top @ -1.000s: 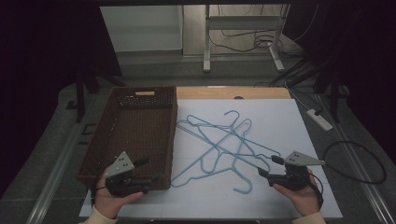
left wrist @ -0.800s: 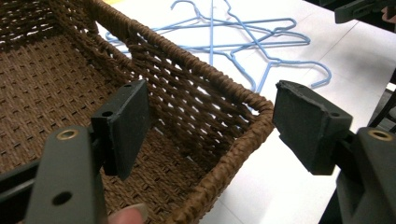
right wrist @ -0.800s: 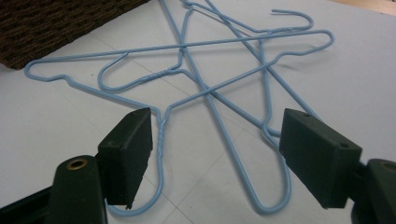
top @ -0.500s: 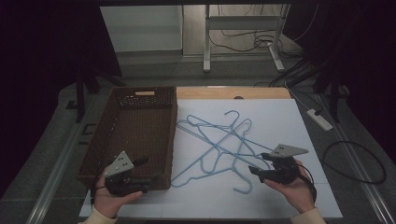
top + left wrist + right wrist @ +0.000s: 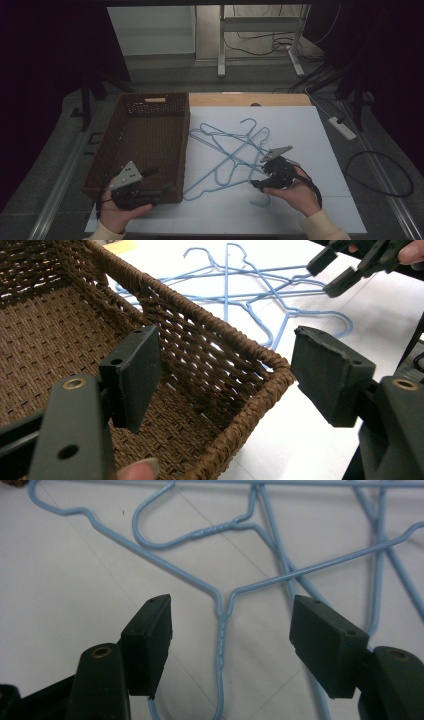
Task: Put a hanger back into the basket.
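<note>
Several light-blue wire hangers lie tangled on the white table top, to the right of a brown wicker basket. My right gripper hovers low over the nearest hanger. In the right gripper view its twisted neck runs between the jaws of the right gripper. Those jaws have just been closing a little but stand apart from the wire. My left gripper is open at the basket's near right corner. In the left gripper view the left gripper straddles the woven rim without pressing on it.
A wooden strip borders the table's far edge. A white power strip and a black cable loop lie on the floor to the right. The basket's inside holds nothing.
My right gripper has moved left across the table to the nearest hanger's neck, and its jaws have narrowed slightly. The left gripper has stayed at the basket corner.
</note>
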